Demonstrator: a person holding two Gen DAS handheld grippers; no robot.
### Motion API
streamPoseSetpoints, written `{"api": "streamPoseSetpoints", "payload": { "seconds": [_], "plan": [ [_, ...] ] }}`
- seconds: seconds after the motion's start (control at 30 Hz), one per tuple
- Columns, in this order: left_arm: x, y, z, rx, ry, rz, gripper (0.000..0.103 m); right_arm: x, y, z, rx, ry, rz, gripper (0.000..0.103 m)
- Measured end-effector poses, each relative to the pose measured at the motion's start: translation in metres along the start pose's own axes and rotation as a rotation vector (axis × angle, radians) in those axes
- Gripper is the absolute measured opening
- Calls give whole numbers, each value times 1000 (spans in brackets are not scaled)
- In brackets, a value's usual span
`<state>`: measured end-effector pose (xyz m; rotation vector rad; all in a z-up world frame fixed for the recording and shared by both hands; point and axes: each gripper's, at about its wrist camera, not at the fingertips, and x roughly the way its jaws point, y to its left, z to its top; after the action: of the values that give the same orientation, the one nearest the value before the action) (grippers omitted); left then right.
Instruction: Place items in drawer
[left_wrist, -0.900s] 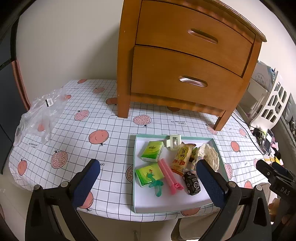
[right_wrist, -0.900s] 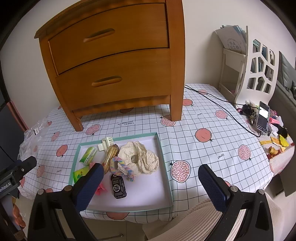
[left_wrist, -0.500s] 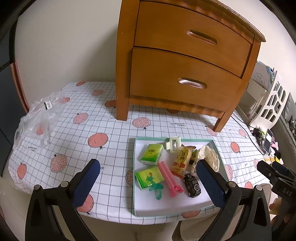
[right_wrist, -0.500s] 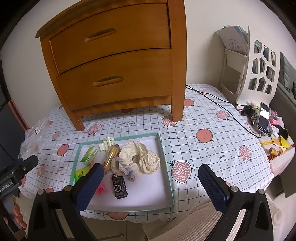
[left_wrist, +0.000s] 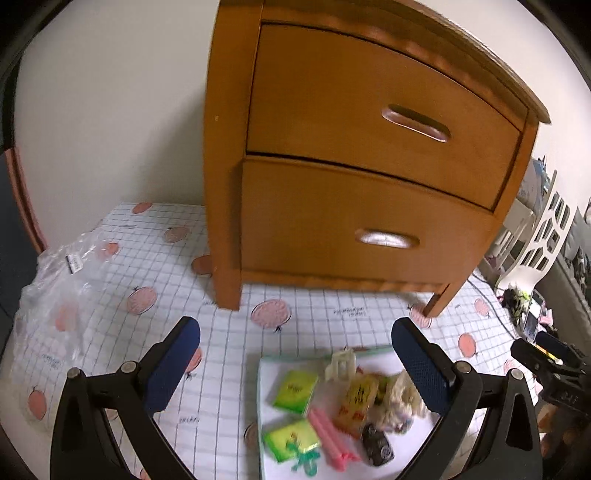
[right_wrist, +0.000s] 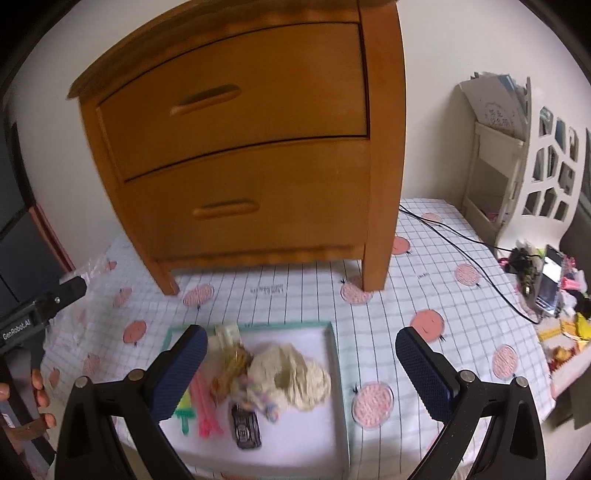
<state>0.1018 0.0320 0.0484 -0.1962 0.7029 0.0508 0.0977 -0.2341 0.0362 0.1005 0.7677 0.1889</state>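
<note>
Left wrist view: both drawers (left_wrist: 365, 221) shut, both claws (left (left_wrist: 295, 365), right (right_wrist: 301, 373)) wide open, empty; next, pull a handle (left_wrist: 387, 238).

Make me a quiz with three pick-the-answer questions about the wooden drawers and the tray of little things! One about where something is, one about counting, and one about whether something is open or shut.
1. Where does the tray sit?
A. on the checked tablecloth in front of the nightstand
B. on top of the nightstand
C. inside a drawer

2. How many drawers does the nightstand have?
A. one
B. two
C. four

3. How are the drawers right now?
A. both pulled out
B. only the lower one pulled out
C. both shut

Answers:
1. A, the tray lies on the tablecloth before the nightstand's legs.
2. B, an upper drawer and a lower drawer show, each with one handle.
3. C, both fronts sit flush in the frame and the items are all in the tray.
</note>
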Motion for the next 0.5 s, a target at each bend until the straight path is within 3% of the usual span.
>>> {"api": "streamPoseSetpoints", "payload": {
  "seconds": [0.3,0.5],
  "plan": [
    [41,22,53,-62,3,-6,103,50,-37,57,50,-7,42,103],
    [67,40,88,-109,-3,-56,103,80,-52,97,17,-20,92,103]
  ]
}}
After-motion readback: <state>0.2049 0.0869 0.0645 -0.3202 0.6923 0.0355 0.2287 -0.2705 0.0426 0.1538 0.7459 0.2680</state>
